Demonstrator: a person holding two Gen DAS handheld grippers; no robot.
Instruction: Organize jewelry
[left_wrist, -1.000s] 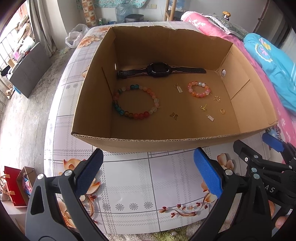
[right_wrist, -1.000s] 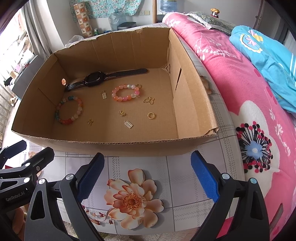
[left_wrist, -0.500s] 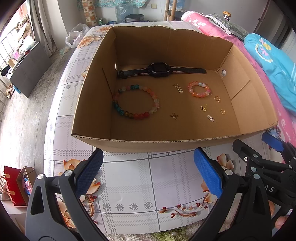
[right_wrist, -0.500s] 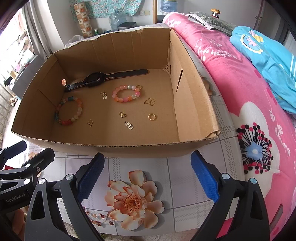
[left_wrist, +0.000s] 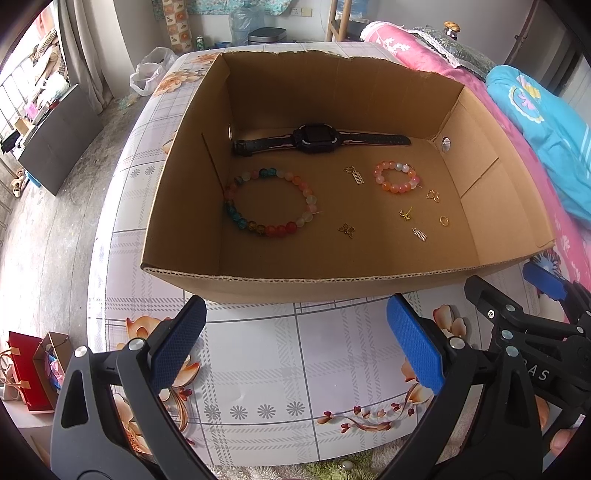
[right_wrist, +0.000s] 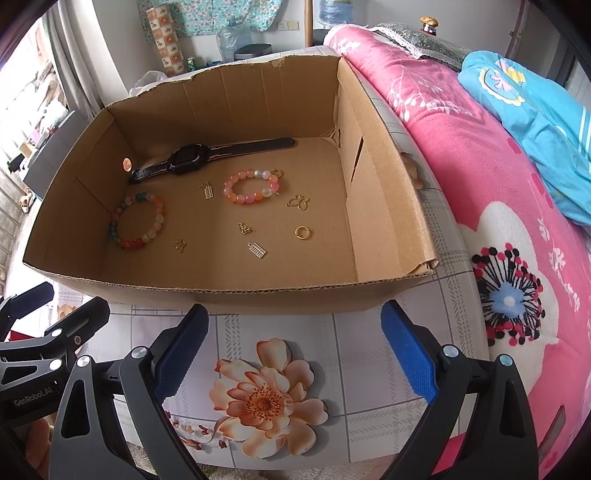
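Both my grippers sit low over the floral-print tabletop (left_wrist: 258, 369), short of the open brown cardboard box (left_wrist: 295, 284); its near wall stands between my fingers and everything inside. My left gripper (left_wrist: 295, 339) has its blue pads spread wide, nothing between them; my right gripper (right_wrist: 295, 339) is spread wide too, also holding nothing. The two are close side by side: the right one's black frame shows at the left view's right edge, the left one's at the right view's left edge. On the box floor: a black wristwatch (left_wrist: 317, 139) laid flat along the far wall, a large multicolour beaded bracelet (left_wrist: 269, 203) toward the left, a small pink-and-orange beaded bracelet (left_wrist: 397, 177) toward the right, apart from it. Small gold pieces are scattered between and right of them: a gold butterfly charm (left_wrist: 347, 230), a gold rectangular tag charm (left_wrist: 357, 178), a silver rectangular tag charm (right_wrist: 257, 250), a plain gold ring (right_wrist: 302, 232), a gold openwork butterfly (right_wrist: 298, 202) and a tiny gold stud (right_wrist: 243, 228). None of them touch the watch. A pink floral bed quilt (right_wrist: 480, 184) runs right beside the table, with a blue blanket (right_wrist: 535, 122) on it. Versus half a second and a second ago: near-identical framing, both grippers equally spread, jewelry in the same spots.
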